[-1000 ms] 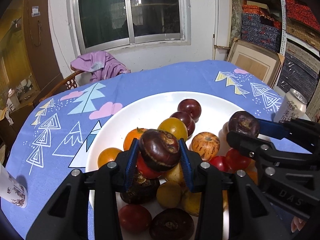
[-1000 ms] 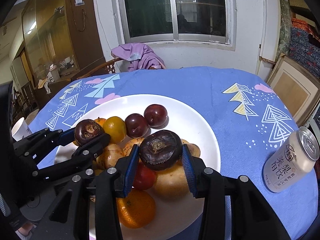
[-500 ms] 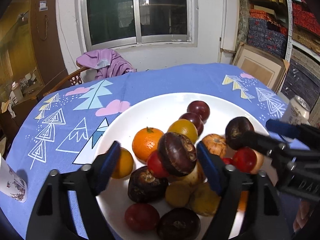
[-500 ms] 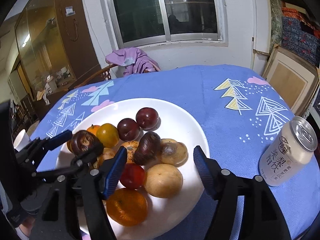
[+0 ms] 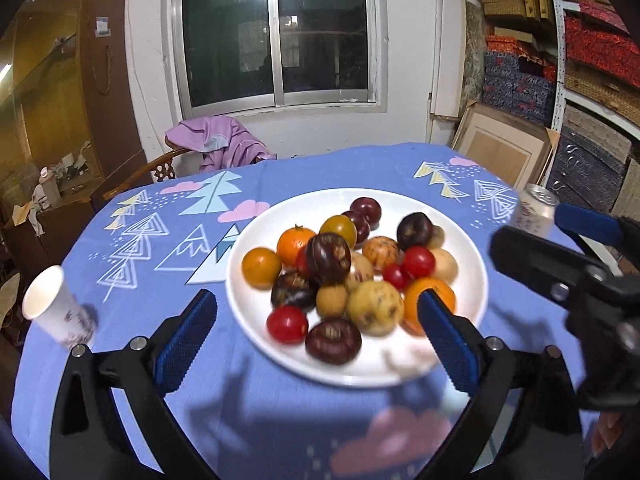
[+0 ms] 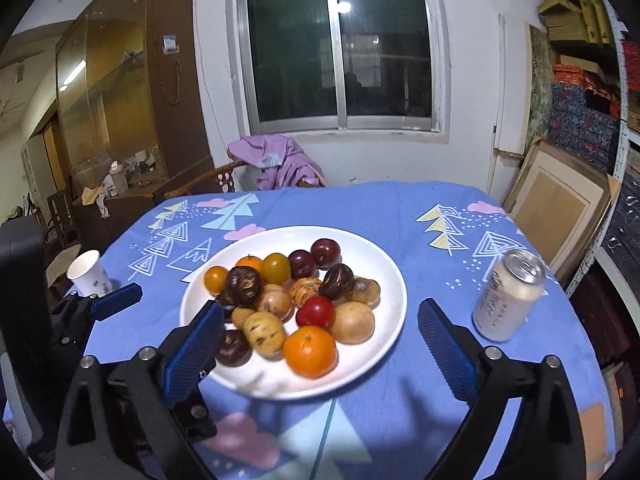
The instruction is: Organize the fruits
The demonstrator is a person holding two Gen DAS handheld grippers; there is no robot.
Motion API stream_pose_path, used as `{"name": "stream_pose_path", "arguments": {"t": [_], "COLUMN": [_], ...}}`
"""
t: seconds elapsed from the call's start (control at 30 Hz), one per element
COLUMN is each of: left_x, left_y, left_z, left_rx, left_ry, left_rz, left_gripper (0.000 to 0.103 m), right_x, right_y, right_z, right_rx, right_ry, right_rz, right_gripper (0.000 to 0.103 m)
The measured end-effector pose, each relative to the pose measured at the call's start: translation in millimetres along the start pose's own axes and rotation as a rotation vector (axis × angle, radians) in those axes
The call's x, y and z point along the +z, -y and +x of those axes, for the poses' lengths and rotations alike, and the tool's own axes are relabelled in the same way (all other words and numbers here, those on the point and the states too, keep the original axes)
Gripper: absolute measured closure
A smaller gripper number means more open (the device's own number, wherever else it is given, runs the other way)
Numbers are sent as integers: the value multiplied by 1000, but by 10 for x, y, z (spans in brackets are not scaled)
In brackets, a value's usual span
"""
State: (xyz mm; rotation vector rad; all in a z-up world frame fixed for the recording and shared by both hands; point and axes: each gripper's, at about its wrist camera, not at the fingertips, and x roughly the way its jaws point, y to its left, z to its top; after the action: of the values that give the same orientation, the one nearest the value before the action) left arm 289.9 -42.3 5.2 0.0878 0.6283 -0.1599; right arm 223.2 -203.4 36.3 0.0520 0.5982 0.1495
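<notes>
A: Left wrist view, nearest first. Left tongs (image 5: 316, 344) jaws opening, already spread wide, nothing between the ribbed blue pads. Right tongs (image 6: 320, 344) likewise: jaws opening, wide, nothing held; the plate only shows through the gap.

B: Location of the fruits?

A: All fruits (image 5: 348, 272) sit heaped on the white plate (image 5: 472, 300), mid-desk. Plate round, shallow, glossy. A dark, ridged, flattish fruit (image 5: 329, 258) rests atop the pile's left side; a second dark fruit (image 6: 337, 276) leans on the right side.

B: Step in hand?

A: Judged: a drop-off onto the plate is done and both tongs are free of it. No loose fruit visible on the cloth, so the task looks near finished. Next move, if any, calls for scanning the desk (image 6: 400, 208) for strays and keeping clear of the heap, since round pieces roll.

B: Textures beyond?

A: Oranges pebbled, tomatoes slick, potato-like ones matte and speckled. Blue printed cloth, soft. Paper cup (image 5: 52, 312) left, aluminium can (image 6: 506, 296) right, upright, well apart from the plate.
</notes>
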Motion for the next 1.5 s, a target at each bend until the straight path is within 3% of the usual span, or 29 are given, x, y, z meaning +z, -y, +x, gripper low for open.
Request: {"name": "stream_pose_path", "arguments": {"t": [0.17,0.43,0.7,0.97,1.23,1.37,1.5], "left_x": [-251,-501,-510,-527,-545,-567,-578], "left_y": [-147,-293,-160,-88,-16,5,-5], "left_z": [-403,-807,-762,-761,-743,-693,-657], "left_rx": [-6,9,55,80,153,121,149], "left_ry": [1,27,8,0,25,-13,-34], "left_rz": [-58,-109,-53,-38,-1,10,-2], "left_gripper": [4,4,4,4,4,4,4], "right_x": [-316,-673,-738,-698,-681,-680,-666], "right_y": [37,-19,-52,-37,-29,-9,-17], "right_z": [-372,-625,-535,-525,-566,-566,-599], "right_rx": [2,-48,-27,-33,-28,-28,-32], "right_ry": [35,100,48,41,56,56,71], "right_rz": [57,15,15,21,31,42,36], "right_gripper": [3,3,3,3,3,3,3]}}
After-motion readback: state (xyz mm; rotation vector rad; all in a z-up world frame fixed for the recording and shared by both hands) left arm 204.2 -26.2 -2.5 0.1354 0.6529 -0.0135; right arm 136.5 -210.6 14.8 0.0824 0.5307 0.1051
